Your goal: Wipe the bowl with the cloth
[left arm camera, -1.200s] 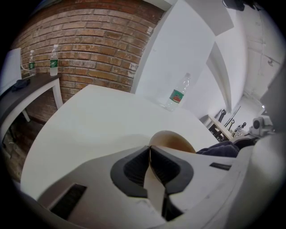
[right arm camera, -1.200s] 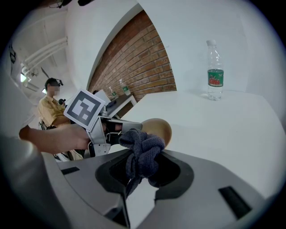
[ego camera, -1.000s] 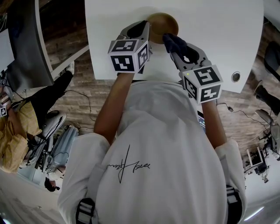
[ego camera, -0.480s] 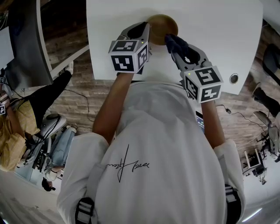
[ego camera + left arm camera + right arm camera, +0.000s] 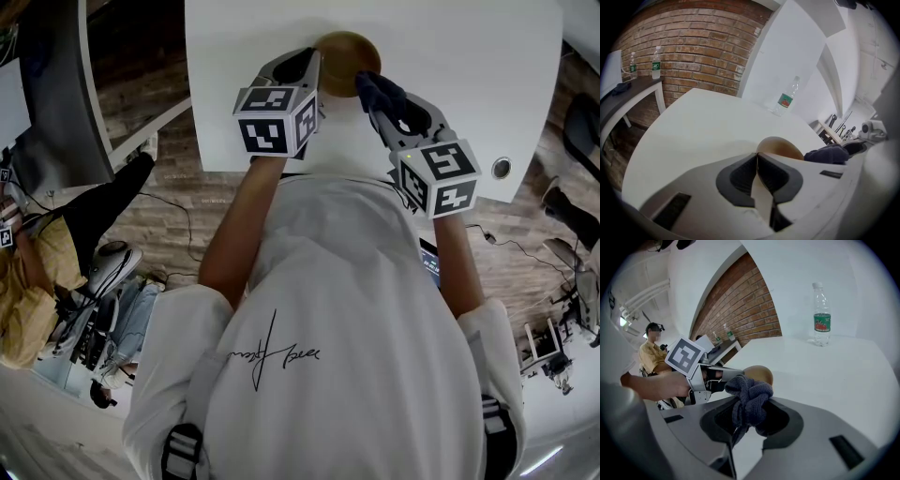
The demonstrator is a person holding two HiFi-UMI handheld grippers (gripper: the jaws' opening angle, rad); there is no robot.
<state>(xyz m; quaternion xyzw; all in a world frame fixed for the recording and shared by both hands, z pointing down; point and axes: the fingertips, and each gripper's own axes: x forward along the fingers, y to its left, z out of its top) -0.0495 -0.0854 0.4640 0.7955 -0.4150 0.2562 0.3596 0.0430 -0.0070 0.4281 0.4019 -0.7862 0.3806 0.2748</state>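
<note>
The brown wooden bowl (image 5: 349, 58) sits on the white tabletop (image 5: 469, 84), right at the tips of the left gripper (image 5: 315, 73). Its fingers (image 5: 738, 176) are squeezed almost together. They seem to pinch the bowl's near rim to keep it steady. The dark blue cloth (image 5: 377, 90) is bunched up between the fingers (image 5: 783, 417) of the right gripper (image 5: 375, 101), which hold it tight. The cloth pokes out past those fingertips and meets the bowl's rim on the side away from the left fingers.

Almost nothing has changed since a second ago. The cloth has only nudged a tiny bit along the rim. The bowl and the left fingers have stayed put. I think the wiping is going in small rubs, or is paused at the rim. I cannot tell how much of the inside is done.

There is lots of bare tabletop past both sets of fingertips. A water bottle (image 5: 821, 310) stands well beyond them, out of the way. The tabletop's near edge lies behind the fingers, so pulling the bowl back too far could tip it off.
</note>
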